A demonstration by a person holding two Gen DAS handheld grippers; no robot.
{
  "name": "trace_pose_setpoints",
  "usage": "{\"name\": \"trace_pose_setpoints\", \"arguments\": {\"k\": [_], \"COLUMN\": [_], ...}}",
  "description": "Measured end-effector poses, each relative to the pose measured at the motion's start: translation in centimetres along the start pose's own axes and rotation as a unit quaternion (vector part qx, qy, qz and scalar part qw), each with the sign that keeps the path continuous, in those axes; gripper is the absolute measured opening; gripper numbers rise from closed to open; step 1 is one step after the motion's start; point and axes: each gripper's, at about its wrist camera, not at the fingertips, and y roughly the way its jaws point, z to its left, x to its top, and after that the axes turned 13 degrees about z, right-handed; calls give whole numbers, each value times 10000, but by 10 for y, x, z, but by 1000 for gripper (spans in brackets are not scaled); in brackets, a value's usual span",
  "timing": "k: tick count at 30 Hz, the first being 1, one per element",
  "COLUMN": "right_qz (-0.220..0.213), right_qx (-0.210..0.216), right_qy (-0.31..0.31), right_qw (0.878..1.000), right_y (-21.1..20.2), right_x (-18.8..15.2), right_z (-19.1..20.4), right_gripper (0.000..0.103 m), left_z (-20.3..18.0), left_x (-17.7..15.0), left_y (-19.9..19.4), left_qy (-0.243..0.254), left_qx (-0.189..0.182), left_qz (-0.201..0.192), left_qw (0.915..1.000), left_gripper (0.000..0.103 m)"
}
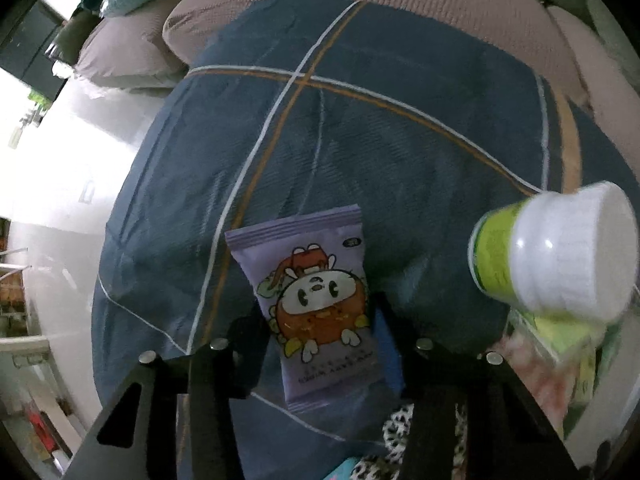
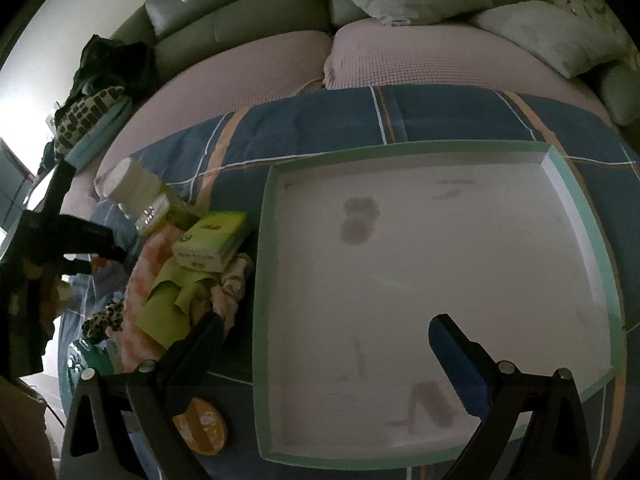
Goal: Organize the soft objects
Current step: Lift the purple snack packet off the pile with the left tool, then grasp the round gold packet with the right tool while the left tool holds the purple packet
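The left gripper (image 1: 320, 344) is gripping a purple cartoon-printed snack packet (image 1: 320, 304) between its fingers above the blue plaid quilt (image 1: 400, 140); the right gripper (image 2: 324, 340) is hovering, fingers spread wide, over the shallow white green-rimmed tray (image 2: 400, 148); a white-capped green-labelled bottle (image 2: 136, 192) is lying beside it.

A purple foil snack packet (image 1: 324, 304) lay on the blue checked quilt (image 1: 400, 140), clamped between the left gripper (image 1: 320, 344)'s fingers. To its right a white-capped plastic bottle (image 1: 556, 252) lay tilted over a pile of pink and green cloths (image 2: 176, 300). A green cardboard box (image 2: 212, 244) rested on that pile. Right of the pile sat a shallow white tray with a green rim (image 2: 264, 240), the spread right gripper (image 2: 332, 340) above it. Behind the quilt lay a pink sofa cushion (image 2: 420, 56).
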Motion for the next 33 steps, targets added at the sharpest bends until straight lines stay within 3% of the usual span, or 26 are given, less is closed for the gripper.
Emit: {"name": "trace_pose_setpoints", "arguments": {"k": [6,10,18,22,28,33], "right_qz": [-41,-22,51,102,220,476], "right_qx": [67,121,319,313,435,476], "right_qy": [-18,-48,-685,-1364,-2153,-2393], "right_qw": [10000,9999,9971,9901,9753,9686], "right_y": [-3,-5,-7,-7,-3,12], "right_x": [-1,-2,-14,-32,-54,-60], "right_z": [-1,-2,18,39,65,78], "right_gripper": [103,103,103,101,91,82], "left_z": [23,42,59,48,55,71], "left_x": [-26,-49,-124,-161,-167,-177], "left_y": [-30,-57,-88,-82,-67,-74], "left_qy": [13,-17,-397,-525,-693,-822], "left_qx": [-307,-748,-1860,-1850,-1911,-2025], "left_qz": [-302,-593,-1449,-1593,-1723,-1914], "left_qw": [9991,9954,9710,9683,9639,9569], "left_gripper": [49,49,49,49,49,49]}}
